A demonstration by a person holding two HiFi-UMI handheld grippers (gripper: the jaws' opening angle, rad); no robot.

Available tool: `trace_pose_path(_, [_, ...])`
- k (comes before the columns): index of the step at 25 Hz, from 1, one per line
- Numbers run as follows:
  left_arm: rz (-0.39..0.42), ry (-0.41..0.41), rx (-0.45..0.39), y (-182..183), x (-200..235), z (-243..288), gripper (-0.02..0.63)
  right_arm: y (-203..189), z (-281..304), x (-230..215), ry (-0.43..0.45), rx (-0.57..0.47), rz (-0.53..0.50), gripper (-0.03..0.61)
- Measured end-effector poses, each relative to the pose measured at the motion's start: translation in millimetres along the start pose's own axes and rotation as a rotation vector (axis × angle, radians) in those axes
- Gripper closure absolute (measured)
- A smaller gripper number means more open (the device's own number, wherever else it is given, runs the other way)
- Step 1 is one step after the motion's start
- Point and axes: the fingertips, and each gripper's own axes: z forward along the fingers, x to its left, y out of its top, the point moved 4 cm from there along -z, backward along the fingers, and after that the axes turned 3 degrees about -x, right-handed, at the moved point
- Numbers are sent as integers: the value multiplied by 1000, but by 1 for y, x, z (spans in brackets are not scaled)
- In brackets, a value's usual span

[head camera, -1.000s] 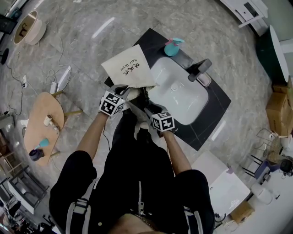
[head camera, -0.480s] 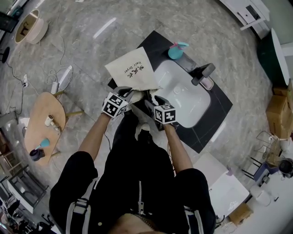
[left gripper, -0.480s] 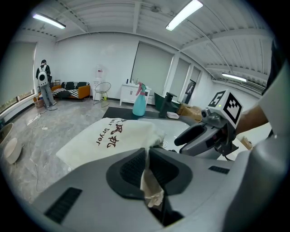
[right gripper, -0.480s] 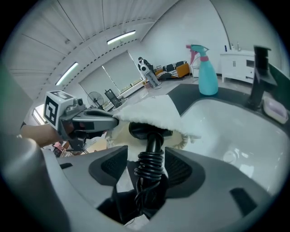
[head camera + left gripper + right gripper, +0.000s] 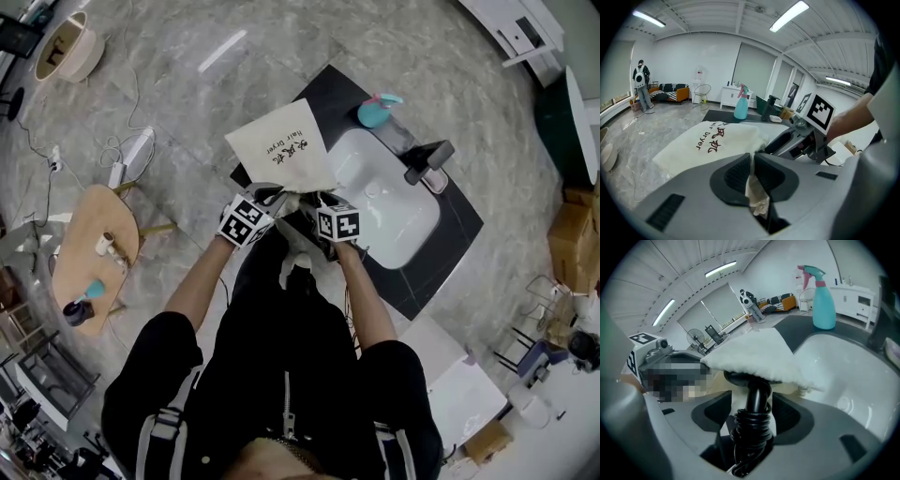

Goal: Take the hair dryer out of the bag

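A cream cloth bag (image 5: pixel 281 150) with "Hair Dryer" printed on it lies on the black counter (image 5: pixel 450 234), left of the sink. My left gripper (image 5: pixel 272 199) is shut on a fold of the bag's edge (image 5: pixel 757 199) at its mouth. The hair dryer's black handle (image 5: pixel 757 399), with its cord coiled round it, sticks out from under the bag (image 5: pixel 759 357). The handle stands between the jaws of my right gripper (image 5: pixel 752 409). Those jaws have just been opening and are open, with gaps on both sides of the handle. The dryer's body is hidden inside the bag.
A white sink (image 5: pixel 389 211) is set in the counter, with a black tap (image 5: pixel 427 159) and a teal spray bottle (image 5: pixel 375 111) behind it. A small wooden table (image 5: pixel 84 244) stands on the marble floor to the left.
My right gripper has moved left, closer to the left gripper and the bag's mouth. The left gripper has kept its hold on the bag.
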Motion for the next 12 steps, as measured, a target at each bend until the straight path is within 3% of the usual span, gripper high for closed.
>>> trace_pose_path(9, [-19,-15,-6,1,4,0,568,6,21,-4,-49,93,9,304])
trace_pose_path(12, [-23,-19,-7,0,5,0,566,6,25,-7,-64,111,19,334])
